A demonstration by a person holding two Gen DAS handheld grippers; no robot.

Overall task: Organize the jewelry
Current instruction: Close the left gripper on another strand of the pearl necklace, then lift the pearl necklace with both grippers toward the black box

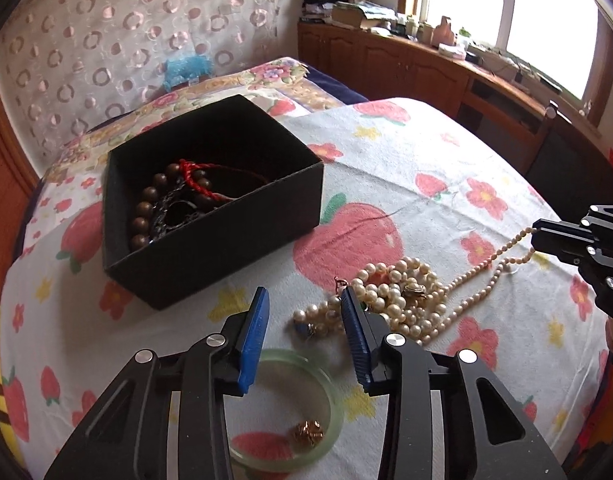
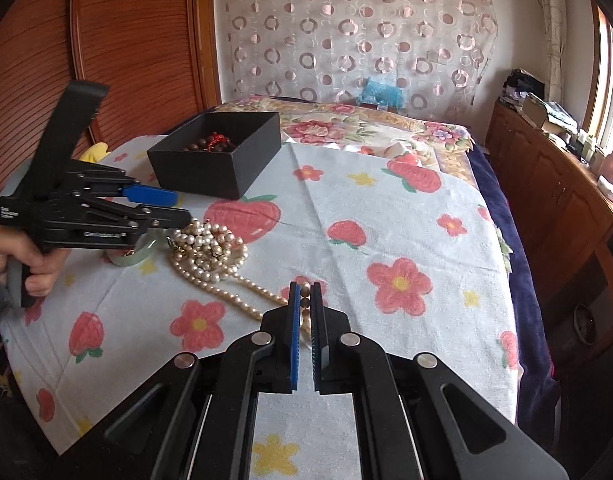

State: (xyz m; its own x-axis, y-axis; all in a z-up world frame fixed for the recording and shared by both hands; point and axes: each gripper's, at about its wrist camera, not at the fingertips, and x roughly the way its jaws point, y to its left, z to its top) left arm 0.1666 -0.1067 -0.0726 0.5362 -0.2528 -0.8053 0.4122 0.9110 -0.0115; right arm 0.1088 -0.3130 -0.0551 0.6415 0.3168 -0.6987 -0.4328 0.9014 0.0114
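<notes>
A black box on the flowered cloth holds a brown bead bracelet and a red cord; it also shows in the right wrist view. A heap of pearl necklaces lies right of the box, and also shows in the right wrist view. My left gripper is open, hovering over a green jade bangle with a small gold piece inside it. My right gripper is shut on the end of a thin pearl strand, which trails from the heap.
The cloth covers a round table. A bed with a flowered quilt lies behind it. A wooden cabinet with clutter runs along the right under the window. A small blue-stone piece lies by the pearls.
</notes>
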